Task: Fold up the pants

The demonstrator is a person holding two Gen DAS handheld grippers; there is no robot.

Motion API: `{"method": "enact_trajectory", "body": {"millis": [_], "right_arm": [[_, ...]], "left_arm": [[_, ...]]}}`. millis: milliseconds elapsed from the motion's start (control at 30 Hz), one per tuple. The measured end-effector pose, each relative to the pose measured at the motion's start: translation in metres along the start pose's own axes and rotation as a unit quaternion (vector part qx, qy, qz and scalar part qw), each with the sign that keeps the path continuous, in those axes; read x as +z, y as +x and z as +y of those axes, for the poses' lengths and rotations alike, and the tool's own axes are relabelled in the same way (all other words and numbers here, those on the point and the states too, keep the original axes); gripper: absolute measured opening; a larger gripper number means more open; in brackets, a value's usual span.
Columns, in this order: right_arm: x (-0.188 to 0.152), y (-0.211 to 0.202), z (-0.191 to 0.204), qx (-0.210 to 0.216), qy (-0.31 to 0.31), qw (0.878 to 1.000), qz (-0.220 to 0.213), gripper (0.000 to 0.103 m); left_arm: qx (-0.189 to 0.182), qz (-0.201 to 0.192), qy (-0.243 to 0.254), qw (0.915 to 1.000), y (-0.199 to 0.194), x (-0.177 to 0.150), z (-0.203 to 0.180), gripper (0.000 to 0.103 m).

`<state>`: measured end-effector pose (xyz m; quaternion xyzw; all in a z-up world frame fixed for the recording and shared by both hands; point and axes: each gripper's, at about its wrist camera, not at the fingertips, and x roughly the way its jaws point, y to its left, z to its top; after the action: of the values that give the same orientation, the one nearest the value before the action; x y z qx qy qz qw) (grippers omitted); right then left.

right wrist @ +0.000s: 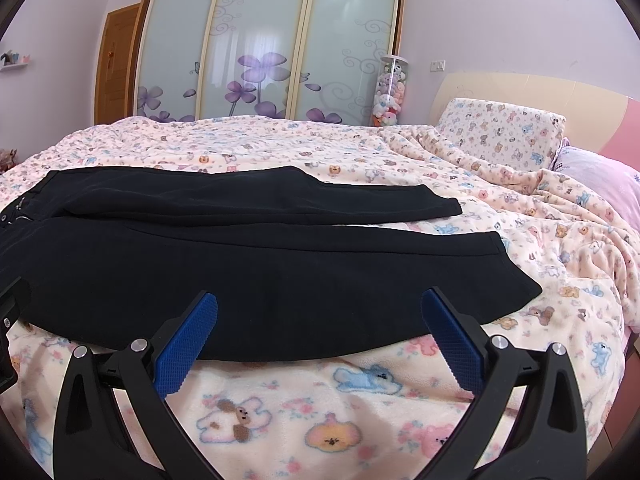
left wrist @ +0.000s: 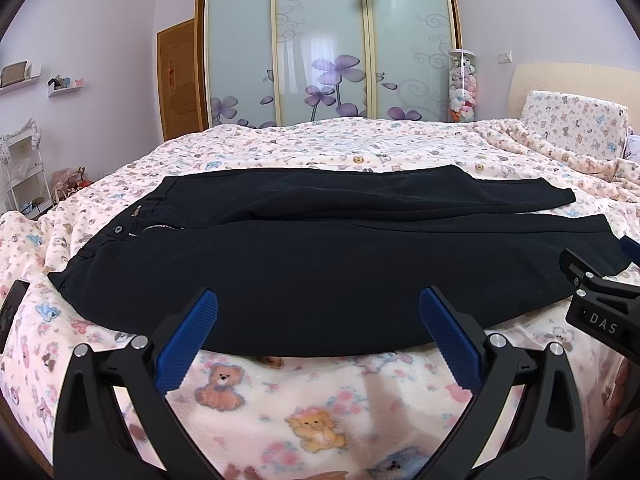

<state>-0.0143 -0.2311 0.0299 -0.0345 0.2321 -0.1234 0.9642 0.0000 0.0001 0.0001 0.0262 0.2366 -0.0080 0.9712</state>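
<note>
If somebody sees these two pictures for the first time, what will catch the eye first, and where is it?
First comes the pair of black pants, spread flat across the near part of the bed's teddy-bear blanket, waistband to the left and leg ends to the right. Next, the open left gripper and open right gripper stand out at the bottom, blue pads wide apart, holding nothing. Behind the bed is a wardrobe with purple flowers on its frosted doors.

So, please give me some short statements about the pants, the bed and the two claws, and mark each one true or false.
1. The black pants lie spread flat on the bed cover. True.
2. The left claw is shut on the fabric. False: it is open and holds nothing.
3. The right claw is open. True.
4. The pants' waistband points toward the pillow. False: the leg ends point that way.
</note>
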Motion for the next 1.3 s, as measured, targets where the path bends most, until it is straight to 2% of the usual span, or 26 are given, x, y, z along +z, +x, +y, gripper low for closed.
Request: {"method": "enact_trajectory", "body": {"millis": [1300], "right_arm": [[-0.0016, 0.0046, -0.0047, 0.000, 0.000, 1.000, 0.003, 0.102]], "left_arm": [[0.000, 0.001, -0.001, 1.0000, 0.0001, 0.0000, 0.0001, 0.101]]}}
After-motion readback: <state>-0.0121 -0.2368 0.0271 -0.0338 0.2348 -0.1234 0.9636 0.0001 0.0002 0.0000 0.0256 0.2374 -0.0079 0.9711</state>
